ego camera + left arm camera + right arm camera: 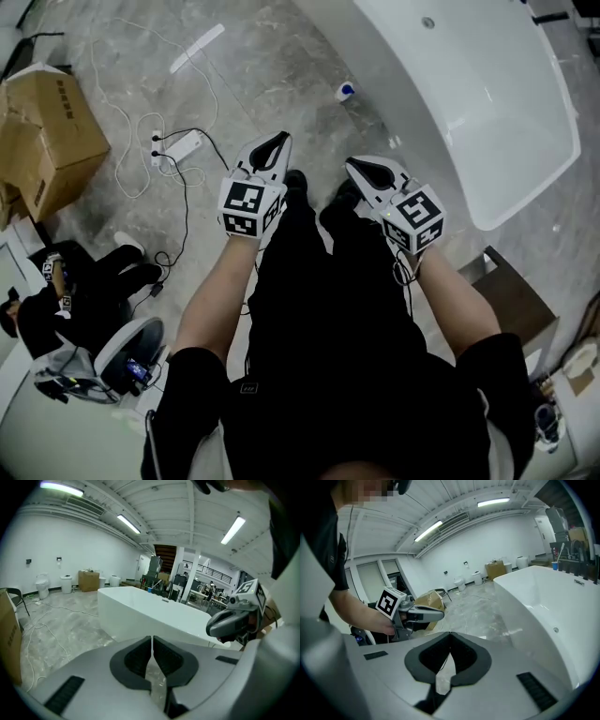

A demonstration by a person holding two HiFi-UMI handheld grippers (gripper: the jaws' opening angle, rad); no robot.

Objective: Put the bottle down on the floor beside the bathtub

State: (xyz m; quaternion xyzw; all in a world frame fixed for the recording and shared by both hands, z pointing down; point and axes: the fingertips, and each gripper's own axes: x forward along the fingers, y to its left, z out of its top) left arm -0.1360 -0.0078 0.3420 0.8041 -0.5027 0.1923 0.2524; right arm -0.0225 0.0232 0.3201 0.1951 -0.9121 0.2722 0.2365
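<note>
Standing over grey marbled floor [281, 56]. Holding left gripper [275, 145] and right gripper [367, 169] side by side, jaws pressed together, clamping nothing. Showing bottle [346, 91] beyond, on floor just beside bathtub [506, 122]; showing power strip [183, 145] and cardboard box [47, 131] leftward.

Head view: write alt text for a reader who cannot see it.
Seen from above, a person holds the left claw and right claw, both shut and empty, over their black-clad legs. A small bottle sits on the grey floor beside a white bathtub at upper right; a cardboard box lies at left.
</note>
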